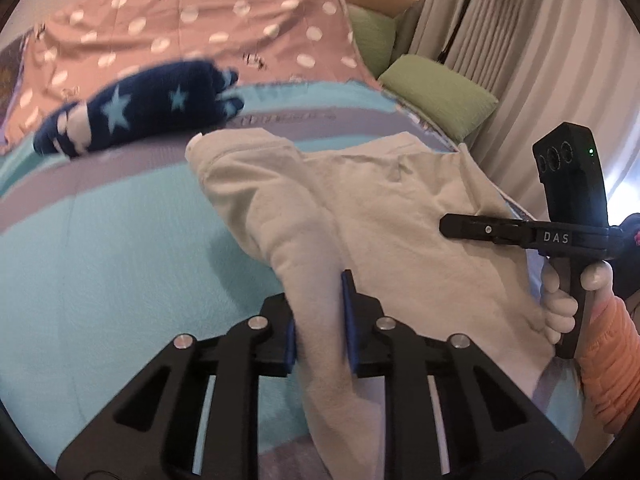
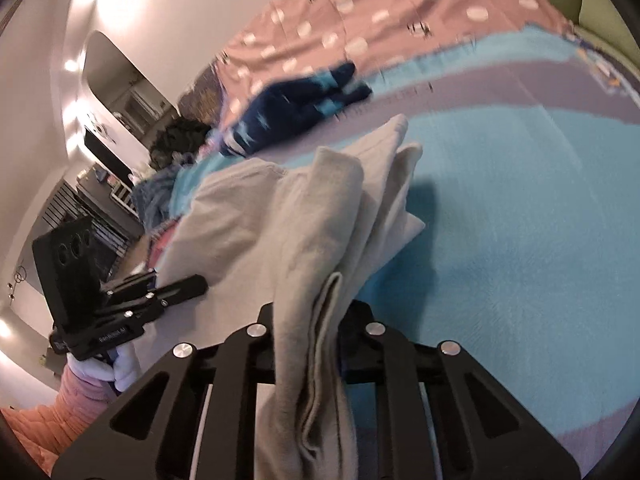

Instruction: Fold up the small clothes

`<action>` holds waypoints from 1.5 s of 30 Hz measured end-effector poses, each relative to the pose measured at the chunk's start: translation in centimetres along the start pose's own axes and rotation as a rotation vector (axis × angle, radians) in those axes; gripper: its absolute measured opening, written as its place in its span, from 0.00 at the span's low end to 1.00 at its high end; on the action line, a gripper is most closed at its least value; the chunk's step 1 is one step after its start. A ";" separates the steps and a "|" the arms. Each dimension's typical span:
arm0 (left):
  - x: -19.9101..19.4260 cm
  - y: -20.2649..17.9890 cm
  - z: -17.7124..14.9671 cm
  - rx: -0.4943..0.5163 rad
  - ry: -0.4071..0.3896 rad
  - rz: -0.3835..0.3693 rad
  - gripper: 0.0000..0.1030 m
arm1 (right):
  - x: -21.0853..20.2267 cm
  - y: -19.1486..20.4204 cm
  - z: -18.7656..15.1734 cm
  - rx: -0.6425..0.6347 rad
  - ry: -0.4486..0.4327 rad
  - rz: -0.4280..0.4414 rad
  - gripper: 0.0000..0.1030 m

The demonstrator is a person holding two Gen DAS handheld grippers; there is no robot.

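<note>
A small beige garment (image 1: 360, 208) lies partly spread on the turquoise blanket (image 1: 100, 260). My left gripper (image 1: 320, 320) is shut on one bunched edge of it, cloth running between the blue pads. My right gripper (image 2: 308, 320) is shut on another folded edge of the beige garment (image 2: 312, 208), which drapes over its jaws. The right gripper also shows in the left wrist view (image 1: 452, 226), lying over the cloth. The left gripper shows in the right wrist view (image 2: 192, 284). A folded navy star-patterned garment (image 1: 136, 108) lies farther back on the bed.
A pink polka-dot sheet (image 1: 200, 24) covers the far half of the bed. Green cushions (image 1: 436, 92) and curtains (image 1: 540, 40) stand at the right. A dark heap (image 2: 180, 140) sits at the bed's far left, with shelving beyond.
</note>
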State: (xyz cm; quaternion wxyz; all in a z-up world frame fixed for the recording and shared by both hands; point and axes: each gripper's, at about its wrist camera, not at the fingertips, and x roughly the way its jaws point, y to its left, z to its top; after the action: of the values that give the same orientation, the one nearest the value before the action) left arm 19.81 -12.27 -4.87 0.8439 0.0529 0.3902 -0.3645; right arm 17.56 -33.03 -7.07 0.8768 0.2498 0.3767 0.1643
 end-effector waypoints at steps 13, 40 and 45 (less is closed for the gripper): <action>-5.3 -6.3 9.5 0.125 -0.199 -0.031 0.17 | -11.2 5.2 4.9 -0.124 -0.299 -0.123 0.15; 22.5 1.8 28.2 0.091 -0.031 0.323 0.38 | 4.5 -13.8 27.9 0.008 -0.216 -0.657 0.38; 26.3 4.3 22.2 0.113 0.079 0.309 0.39 | 5.9 -19.8 23.2 0.142 -0.159 -0.682 0.38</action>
State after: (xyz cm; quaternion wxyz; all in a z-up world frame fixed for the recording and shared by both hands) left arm 47.70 -32.54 -8.74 0.8697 0.1738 0.3890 -0.2492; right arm 40.64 -53.74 -7.86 0.8882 0.1819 0.3794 -0.1845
